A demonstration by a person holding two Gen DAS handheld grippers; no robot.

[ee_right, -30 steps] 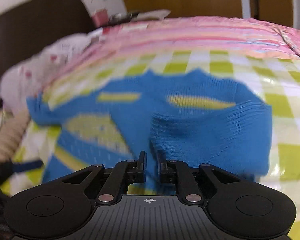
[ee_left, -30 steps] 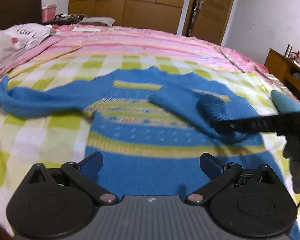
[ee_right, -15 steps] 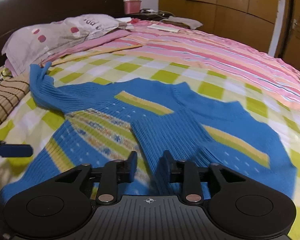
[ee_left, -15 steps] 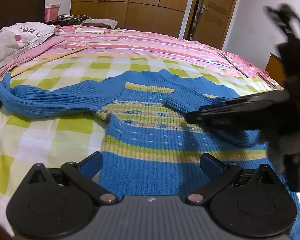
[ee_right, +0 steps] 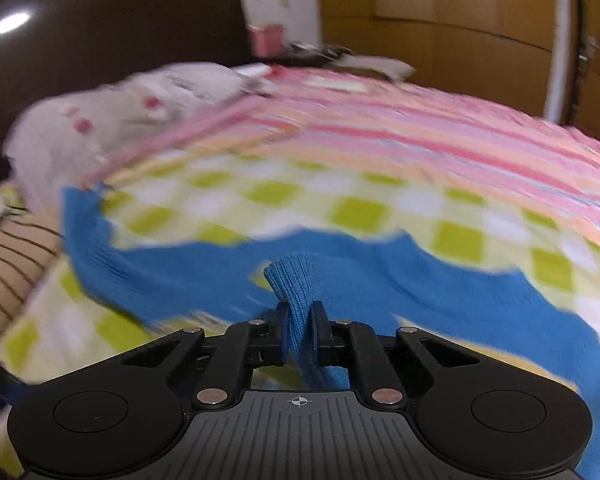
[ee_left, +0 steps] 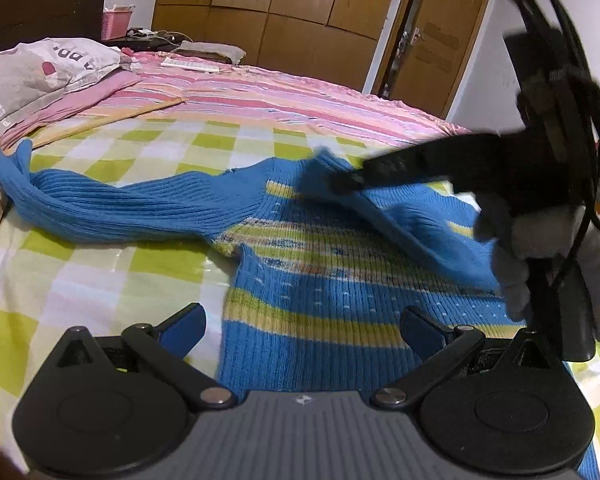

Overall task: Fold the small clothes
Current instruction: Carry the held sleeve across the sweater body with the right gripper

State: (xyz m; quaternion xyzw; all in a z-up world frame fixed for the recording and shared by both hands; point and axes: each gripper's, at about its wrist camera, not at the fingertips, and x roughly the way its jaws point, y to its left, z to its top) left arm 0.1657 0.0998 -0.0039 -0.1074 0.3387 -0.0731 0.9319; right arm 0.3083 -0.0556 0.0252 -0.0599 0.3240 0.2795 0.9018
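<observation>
A small blue knit sweater [ee_left: 320,280] with yellow stripes lies flat on the checked bedspread [ee_left: 112,276], its left sleeve [ee_left: 112,204] stretched out to the left. My right gripper [ee_right: 299,332] is shut on the cuff of the right sleeve [ee_right: 294,280] and holds it lifted over the sweater's chest. In the left wrist view the right gripper [ee_left: 342,184] reaches in from the right with that sleeve [ee_left: 412,232] hanging from it. My left gripper [ee_left: 300,328] is open and empty above the sweater's hem.
A grey pillow [ee_left: 32,72] and a pink striped blanket [ee_left: 284,92] lie at the far side of the bed. A striped brown cloth [ee_right: 8,276] lies at the left edge. Wooden wardrobes [ee_left: 284,12] stand behind.
My right gripper has shut on the right sleeve's cuff and lifted it up and across the sweater, toward the collar. My left gripper stays open above the hem.
</observation>
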